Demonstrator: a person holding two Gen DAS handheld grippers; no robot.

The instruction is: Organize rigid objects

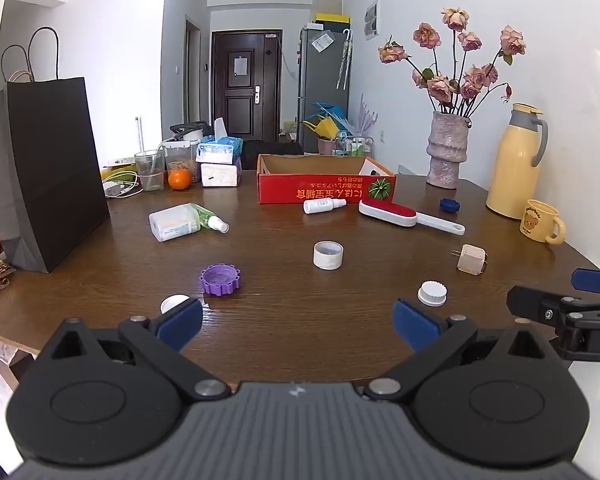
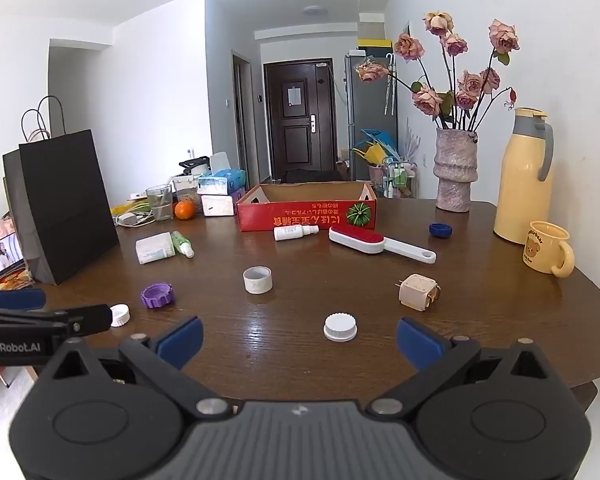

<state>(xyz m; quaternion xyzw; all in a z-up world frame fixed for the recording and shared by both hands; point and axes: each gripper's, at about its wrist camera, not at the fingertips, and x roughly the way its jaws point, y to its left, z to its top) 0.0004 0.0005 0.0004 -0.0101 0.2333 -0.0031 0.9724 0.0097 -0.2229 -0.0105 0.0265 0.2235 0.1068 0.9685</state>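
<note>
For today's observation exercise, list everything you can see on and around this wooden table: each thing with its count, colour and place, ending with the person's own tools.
Shallow cardboard box: one, red, table's far middle.
Ribbed plastic caps: two white, one purple, one dark blue, scattered.
Open round pot: one, white, table centre.
Lint brush: one, white and red, before the box.
Small spray bottles: one white, one green.
Rectangular plastic container: one, white, beside the green bottle.
Cube-shaped plug adapter: one, cream, right.
Bear mug: one, yellow, far right.
Thermos jug: one, yellow.
Vase of dried roses: one, pinkish.
Paper bag: one, black, left.
Orange: one.
Left tool: blue pads, open.
Right tool: blue pads, open.
</note>
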